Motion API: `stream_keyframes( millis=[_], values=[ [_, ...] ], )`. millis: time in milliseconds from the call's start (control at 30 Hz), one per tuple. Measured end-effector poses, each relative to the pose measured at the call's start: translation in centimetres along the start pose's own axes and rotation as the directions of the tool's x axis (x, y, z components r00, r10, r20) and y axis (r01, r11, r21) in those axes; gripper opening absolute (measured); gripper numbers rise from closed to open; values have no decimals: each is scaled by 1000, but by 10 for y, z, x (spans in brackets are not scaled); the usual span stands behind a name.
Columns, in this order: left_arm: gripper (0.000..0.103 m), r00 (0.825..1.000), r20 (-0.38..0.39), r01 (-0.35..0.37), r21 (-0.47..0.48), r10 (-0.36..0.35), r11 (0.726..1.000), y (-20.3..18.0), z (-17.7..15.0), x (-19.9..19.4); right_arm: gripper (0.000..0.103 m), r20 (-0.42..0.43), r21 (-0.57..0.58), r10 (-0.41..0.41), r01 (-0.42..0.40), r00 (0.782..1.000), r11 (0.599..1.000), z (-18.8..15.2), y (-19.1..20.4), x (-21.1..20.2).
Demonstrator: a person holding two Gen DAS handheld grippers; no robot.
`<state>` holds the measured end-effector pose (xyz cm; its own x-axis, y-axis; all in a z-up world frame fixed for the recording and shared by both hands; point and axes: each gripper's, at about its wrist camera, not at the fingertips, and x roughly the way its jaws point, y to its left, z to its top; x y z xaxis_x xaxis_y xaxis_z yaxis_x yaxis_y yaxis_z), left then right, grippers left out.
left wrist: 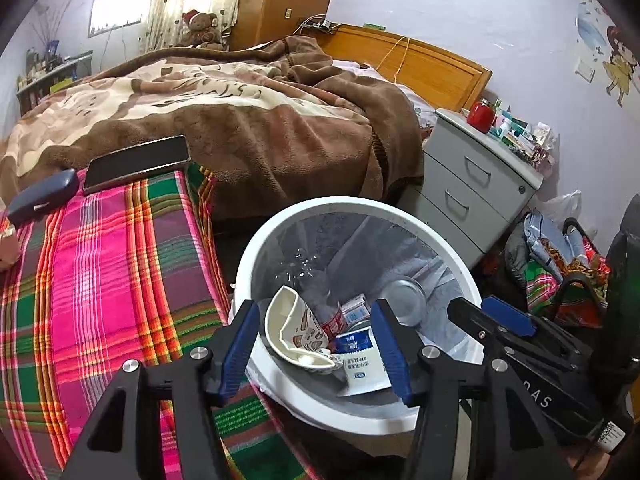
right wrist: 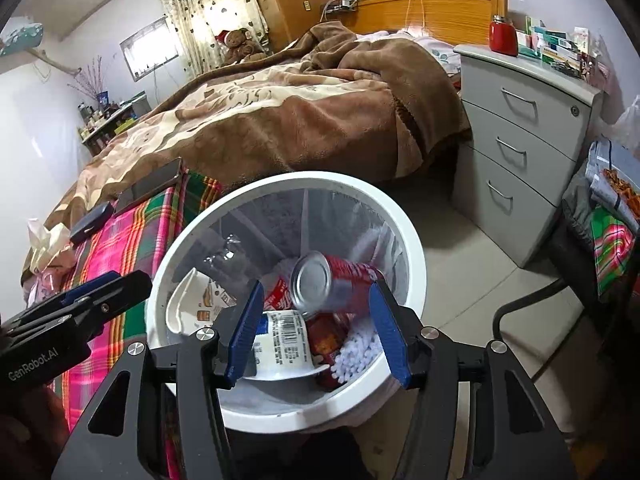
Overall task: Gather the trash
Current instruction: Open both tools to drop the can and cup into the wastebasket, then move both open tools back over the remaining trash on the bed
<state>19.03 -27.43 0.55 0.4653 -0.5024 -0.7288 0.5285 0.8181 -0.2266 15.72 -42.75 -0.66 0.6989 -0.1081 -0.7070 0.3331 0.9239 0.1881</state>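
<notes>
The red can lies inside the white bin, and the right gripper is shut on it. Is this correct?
Not quite. The right gripper is open: in the right wrist view its fingers stand wide apart, holding nothing. The red can does lie inside the white bin.

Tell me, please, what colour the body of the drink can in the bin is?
Red with white lettering, silver at its end; the can shows best in the right wrist view.

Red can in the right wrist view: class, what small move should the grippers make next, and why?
Probably draw the right gripper back from the bin toward the bed. Its jaws stand open with nothing between them, and the red can is already in the bin among a paper cup and wrappers. The left gripper is open too, and crumpled tissue lies on the bed.
</notes>
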Motion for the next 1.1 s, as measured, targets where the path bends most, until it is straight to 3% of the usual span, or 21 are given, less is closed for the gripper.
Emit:
stream_keyframes(
  millis=[633,1100],
  values=[
    [57,995,72,-62,-82,68,995,46,-28,-63,56,30,-28,45,-44,999,999,-7,37,-11],
    [57,974,116,-175,-153,194,972,101,-50,-106,56,20,-112,107,-104,994,988,-16,84,-6]
  ],
)
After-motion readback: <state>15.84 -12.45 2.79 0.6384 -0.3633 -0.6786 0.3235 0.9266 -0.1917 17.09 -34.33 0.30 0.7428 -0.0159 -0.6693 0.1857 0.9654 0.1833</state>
